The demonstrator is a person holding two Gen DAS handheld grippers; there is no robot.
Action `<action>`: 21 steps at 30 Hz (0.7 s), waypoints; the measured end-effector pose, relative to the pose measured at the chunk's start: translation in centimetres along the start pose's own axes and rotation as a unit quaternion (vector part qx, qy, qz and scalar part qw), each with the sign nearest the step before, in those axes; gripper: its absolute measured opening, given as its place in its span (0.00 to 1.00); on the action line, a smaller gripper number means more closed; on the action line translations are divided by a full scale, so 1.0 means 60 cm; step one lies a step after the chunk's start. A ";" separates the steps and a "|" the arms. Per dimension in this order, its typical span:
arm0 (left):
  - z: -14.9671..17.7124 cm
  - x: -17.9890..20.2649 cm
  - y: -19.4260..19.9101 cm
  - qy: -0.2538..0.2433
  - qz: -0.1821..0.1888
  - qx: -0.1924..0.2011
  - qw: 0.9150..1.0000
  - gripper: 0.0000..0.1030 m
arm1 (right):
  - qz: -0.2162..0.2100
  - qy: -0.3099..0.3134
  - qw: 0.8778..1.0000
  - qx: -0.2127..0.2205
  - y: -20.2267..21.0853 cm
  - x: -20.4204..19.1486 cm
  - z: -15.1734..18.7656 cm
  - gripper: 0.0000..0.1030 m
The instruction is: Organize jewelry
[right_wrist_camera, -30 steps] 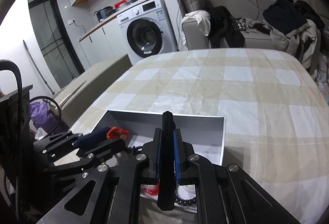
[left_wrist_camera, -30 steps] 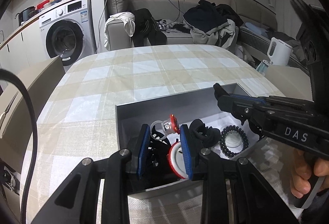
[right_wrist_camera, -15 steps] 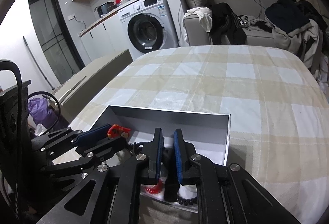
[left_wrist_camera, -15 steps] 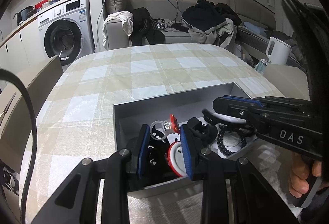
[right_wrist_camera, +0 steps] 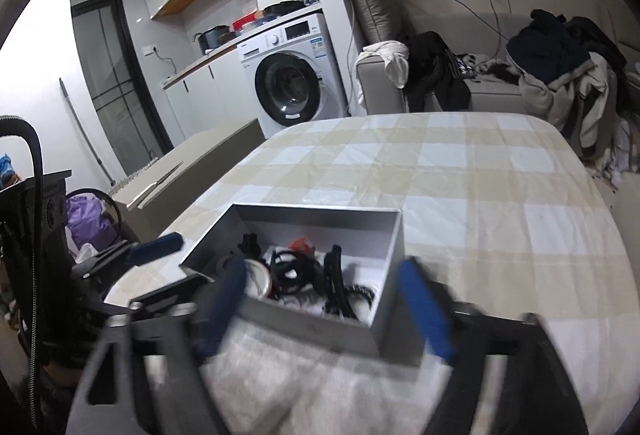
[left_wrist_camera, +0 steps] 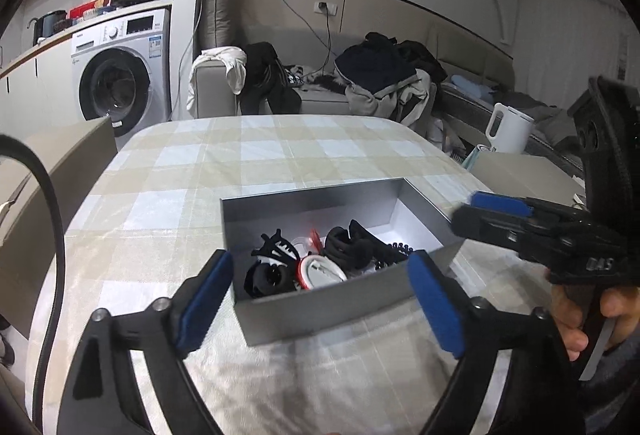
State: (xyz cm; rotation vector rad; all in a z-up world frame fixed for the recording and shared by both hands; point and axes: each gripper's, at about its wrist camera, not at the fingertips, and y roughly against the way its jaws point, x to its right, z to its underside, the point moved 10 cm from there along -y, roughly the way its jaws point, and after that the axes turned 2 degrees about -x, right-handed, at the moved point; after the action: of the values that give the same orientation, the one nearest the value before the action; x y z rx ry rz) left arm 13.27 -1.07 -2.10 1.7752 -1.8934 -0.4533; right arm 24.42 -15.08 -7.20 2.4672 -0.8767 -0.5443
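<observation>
The grey jewelry box (left_wrist_camera: 320, 309) sits on the checked table (left_wrist_camera: 240, 163) at lower centre of both frames, holding black hair clips (left_wrist_camera: 272, 259), a red-rimmed round case (left_wrist_camera: 320, 273) and dark beads. The left tongs (left_wrist_camera: 320, 297) and right tongs (right_wrist_camera: 332, 309) have just been opening; both stand wide and empty, short of the box's near wall.

Checked table (left_wrist_camera: 248, 159) bears open grey box (left_wrist_camera: 320, 305).
</observation>
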 end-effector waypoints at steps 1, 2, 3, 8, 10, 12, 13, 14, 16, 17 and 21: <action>0.001 -0.001 0.003 -0.001 -0.001 0.003 1.000 0.91 | -0.001 -0.001 1.000 0.005 0.006 0.002 0.005 1.00; 0.003 -0.002 0.007 0.000 -0.003 0.007 1.000 0.95 | -0.002 -0.001 1.000 0.010 0.010 0.002 0.009 1.00; 0.003 -0.004 0.010 0.002 -0.005 0.013 1.000 0.99 | -0.005 0.000 1.000 0.012 0.013 0.002 0.015 1.00; 0.010 -0.014 0.029 0.011 -0.008 0.043 0.999 0.99 | -0.013 0.024 1.000 0.012 0.012 -0.007 0.042 1.00; 0.014 -0.021 0.030 0.019 -0.015 0.050 0.998 0.99 | -0.008 0.037 0.999 0.017 0.011 -0.014 0.045 1.00; 0.018 -0.024 0.030 0.024 -0.021 0.053 0.998 0.99 | -0.018 0.041 0.999 0.023 0.012 -0.022 0.050 1.00; 0.019 -0.024 0.029 0.024 -0.022 0.057 0.998 0.99 | -0.026 0.044 0.998 0.026 0.013 -0.028 0.053 1.00; 0.020 -0.022 0.028 0.021 -0.022 0.058 0.998 0.99 | -0.032 0.051 0.998 0.028 0.014 -0.035 0.057 1.00; 0.022 -0.019 0.027 0.016 -0.022 0.057 0.998 0.99 | -0.038 0.061 0.997 0.027 0.015 -0.044 0.064 1.00; 0.022 -0.015 0.024 0.013 -0.020 0.058 0.998 0.99 | -0.040 0.068 0.997 0.027 0.017 -0.050 0.066 1.00; 0.031 -0.010 0.019 0.008 -0.019 0.057 0.998 0.99 | -0.051 0.076 0.995 0.040 0.025 -0.060 0.068 1.00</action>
State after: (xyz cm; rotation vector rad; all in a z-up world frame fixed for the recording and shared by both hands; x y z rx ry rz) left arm 11.30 -0.54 -3.04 1.8856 -1.9114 -0.3482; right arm 19.05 -14.88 -8.96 2.5976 -0.7284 -0.3571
